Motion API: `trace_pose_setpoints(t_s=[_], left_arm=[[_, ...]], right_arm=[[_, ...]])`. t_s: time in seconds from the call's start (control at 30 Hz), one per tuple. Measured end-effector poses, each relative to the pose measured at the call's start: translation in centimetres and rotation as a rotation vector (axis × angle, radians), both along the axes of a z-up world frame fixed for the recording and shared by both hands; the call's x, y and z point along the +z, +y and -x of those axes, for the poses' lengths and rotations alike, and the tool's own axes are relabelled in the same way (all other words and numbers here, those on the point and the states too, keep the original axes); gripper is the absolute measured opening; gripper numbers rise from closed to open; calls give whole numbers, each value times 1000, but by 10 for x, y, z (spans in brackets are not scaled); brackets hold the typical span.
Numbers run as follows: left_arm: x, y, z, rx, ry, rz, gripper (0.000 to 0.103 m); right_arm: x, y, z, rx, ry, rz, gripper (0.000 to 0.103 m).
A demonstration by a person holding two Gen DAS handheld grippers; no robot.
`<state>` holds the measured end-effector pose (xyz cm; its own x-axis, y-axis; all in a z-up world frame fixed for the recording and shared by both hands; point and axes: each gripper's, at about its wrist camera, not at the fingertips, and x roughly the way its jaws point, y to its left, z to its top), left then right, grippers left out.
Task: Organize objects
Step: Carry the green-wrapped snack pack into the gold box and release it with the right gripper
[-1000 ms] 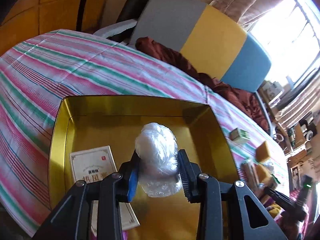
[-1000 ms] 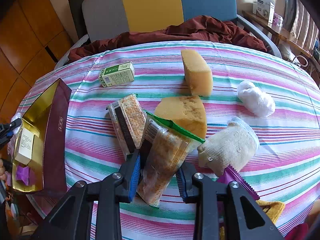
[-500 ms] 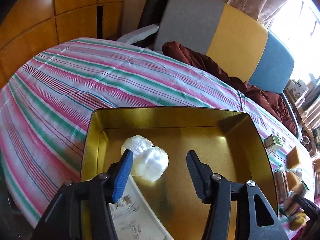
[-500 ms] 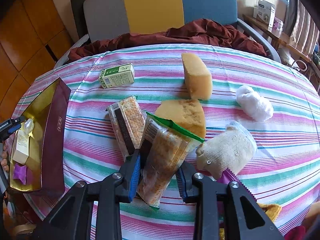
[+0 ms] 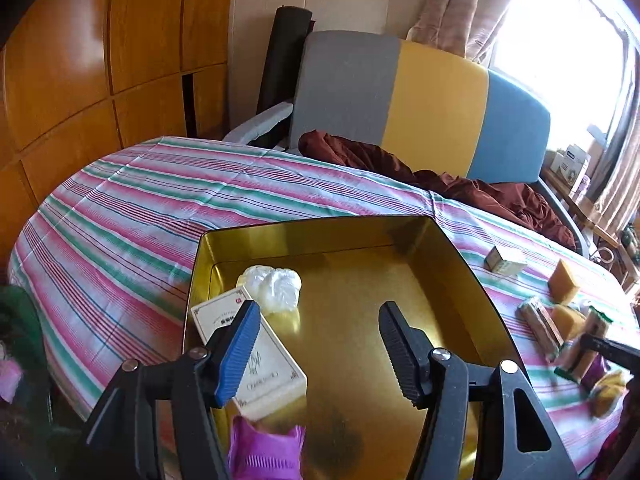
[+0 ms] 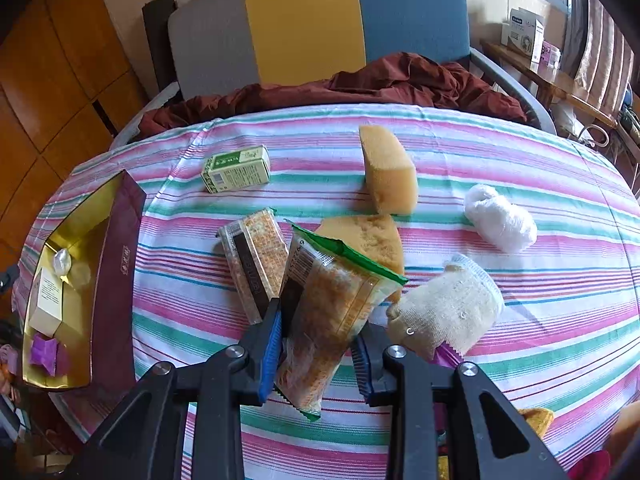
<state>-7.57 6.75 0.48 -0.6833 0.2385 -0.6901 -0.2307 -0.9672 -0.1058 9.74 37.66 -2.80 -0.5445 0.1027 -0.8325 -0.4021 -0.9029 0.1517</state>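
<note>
Above the gold tray (image 5: 460, 264) | left gripper (image 5: 316, 344) spread wide, empty; plastic-wrapped white ball (image 5: 276, 286) lies in tray's far-left corner | right gripper (image 6: 318, 350) clamped on green-topped snack packet (image 6: 328, 312), right of tray | step: carry packet to tray; next likely lift clear of neighbouring sponge

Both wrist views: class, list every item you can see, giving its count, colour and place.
Tray: 1, gold, table's left end.
Plastic bundle: 1, white, in tray.
Card box: 1, cream, in tray.
Purple packet: 1, in tray.
Green carton: 1, on cloth.
Sponges: 2, yellow, mid-table.
Cracker packs: 2, orange; one lying, one gripped.
White bundle: 1, right side.
Glove: 1, cream.
Left gripper: open above tray.
Right gripper: shut on cracker pack.
</note>
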Motion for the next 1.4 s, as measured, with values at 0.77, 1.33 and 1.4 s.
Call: trace_pose_setpoints(t_s=[0.77,1.33,1.4], left_arm=[[-10,-20,-34,-12,-25,-16,69],[-22,-116,-35,198,-57,-91,69],[-25,-119,-35,204,-61,-94,69]], right_arm=[[56,-127,52,356,144,61,31],[-11,-289,138,689,-120,159,37],[-17,-299,139,699,-134,170,47]])
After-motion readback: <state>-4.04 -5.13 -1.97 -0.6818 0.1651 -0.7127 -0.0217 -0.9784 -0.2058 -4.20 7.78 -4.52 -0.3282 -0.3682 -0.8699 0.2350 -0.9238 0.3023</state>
